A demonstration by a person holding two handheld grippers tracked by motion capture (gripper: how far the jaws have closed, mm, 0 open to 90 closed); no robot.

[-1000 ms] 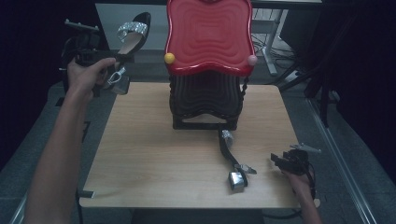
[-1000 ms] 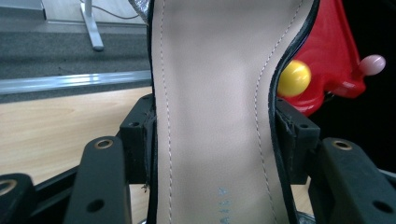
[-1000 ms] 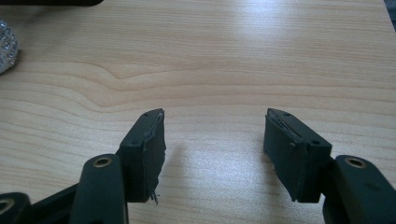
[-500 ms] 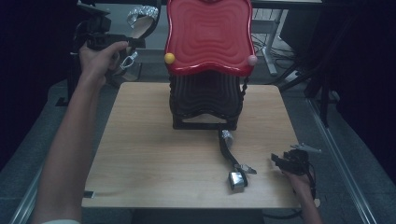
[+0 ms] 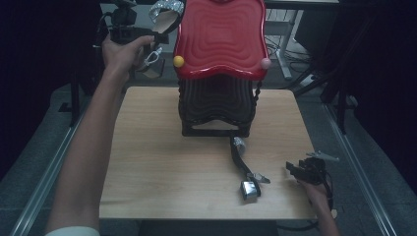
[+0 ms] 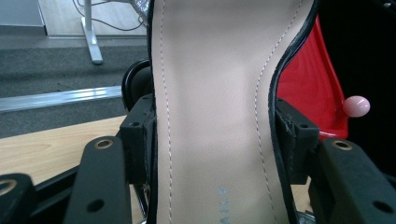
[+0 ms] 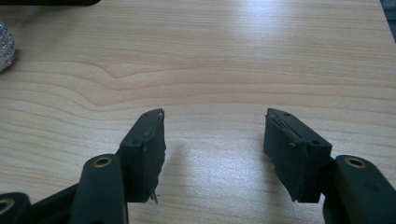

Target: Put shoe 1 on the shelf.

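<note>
My left gripper [image 5: 150, 37] is shut on a black high-heeled sandal [image 5: 166, 17] with a glittery silver strap, held in the air by the upper left corner of the rack's red top [image 5: 221, 34]. In the left gripper view the sandal's beige insole [image 6: 210, 70] runs up between the jaws of the left gripper [image 6: 215, 135], which press on both of its edges. A second matching sandal [image 5: 242, 160] lies on its side on the wooden table [image 5: 162, 162], in front of the rack. Right of it, near the table's front right corner, my right gripper [image 5: 295, 169] rests open; between the jaws of the right gripper [image 7: 215, 135] is bare wood.
The rack has black wavy shelves [image 5: 216, 103] under the red top, with a yellow ball [image 5: 178, 61] and a pink ball [image 5: 266, 63] at its front corners. It stands at the table's far middle. Grey floor and a metal rail [image 5: 44, 182] lie to the left.
My left hand has carried the sandal up and to the right, from beside the table's far left corner to the red top's corner. The right gripper has stayed put.
</note>
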